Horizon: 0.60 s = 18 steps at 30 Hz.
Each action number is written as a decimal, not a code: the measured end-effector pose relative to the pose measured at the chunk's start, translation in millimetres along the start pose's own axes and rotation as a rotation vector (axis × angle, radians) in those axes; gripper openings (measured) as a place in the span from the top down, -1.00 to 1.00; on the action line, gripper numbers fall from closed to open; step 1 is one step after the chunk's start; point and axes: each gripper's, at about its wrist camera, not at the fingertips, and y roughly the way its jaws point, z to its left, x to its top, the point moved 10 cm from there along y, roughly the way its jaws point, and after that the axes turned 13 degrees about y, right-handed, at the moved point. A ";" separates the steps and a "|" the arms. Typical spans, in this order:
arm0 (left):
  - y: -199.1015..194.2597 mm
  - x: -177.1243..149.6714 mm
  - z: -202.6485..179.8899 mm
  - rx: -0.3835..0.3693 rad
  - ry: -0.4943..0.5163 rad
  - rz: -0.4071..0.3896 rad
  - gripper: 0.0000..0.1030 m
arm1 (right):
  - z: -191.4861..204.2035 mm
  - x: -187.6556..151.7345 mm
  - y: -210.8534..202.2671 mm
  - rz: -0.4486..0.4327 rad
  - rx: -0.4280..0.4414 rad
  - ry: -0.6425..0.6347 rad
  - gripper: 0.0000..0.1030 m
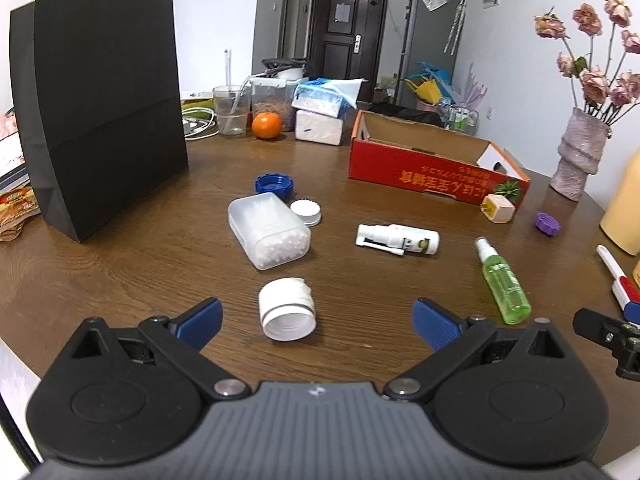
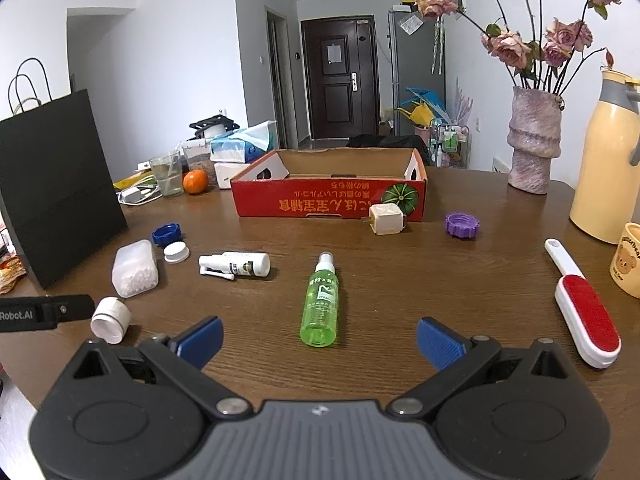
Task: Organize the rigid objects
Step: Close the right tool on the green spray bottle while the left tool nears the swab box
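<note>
My left gripper point(image 1: 318, 320) is open, low over the wooden table point(image 1: 160, 264), with a small white jar point(image 1: 286, 314) lying on its side between its blue fingers. Beyond it lie a clear box of cotton swabs point(image 1: 268, 230), a white cap point(image 1: 306, 212), a blue cap point(image 1: 275, 185) and a white spray bottle point(image 1: 398, 239). My right gripper point(image 2: 319, 342) is open too, just behind the base of a green spray bottle point(image 2: 321, 302). An open red cardboard box point(image 2: 328, 200) stands farther back, with a cream cube point(image 2: 386, 219) and a purple cap point(image 2: 462, 225) near it.
A tall black paper bag point(image 1: 106, 100) stands at the left. A lint brush point(image 2: 584, 312), a yellow thermos point(image 2: 608, 160), a bear mug point(image 2: 628, 264) and a vase of dried roses point(image 2: 532, 144) fill the right side. A glass, an orange point(image 1: 267, 125) and tissue packs sit at the back.
</note>
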 end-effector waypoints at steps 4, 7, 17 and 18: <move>12.5 -0.7 6.7 0.007 -0.010 0.011 -1.00 | 0.0 -0.5 13.0 0.009 -0.012 0.000 -1.00; 23.3 -0.3 11.2 0.010 -0.014 0.020 -1.00 | 0.3 -0.3 23.5 0.016 -0.018 -0.005 -1.00; 54.2 -2.8 25.4 0.025 -0.035 0.050 -1.00 | 3.4 2.7 68.1 0.035 -0.045 -0.040 -0.82; 57.2 -3.4 27.1 0.028 -0.037 0.054 -1.00 | 3.6 2.3 74.8 0.042 -0.047 -0.041 -0.77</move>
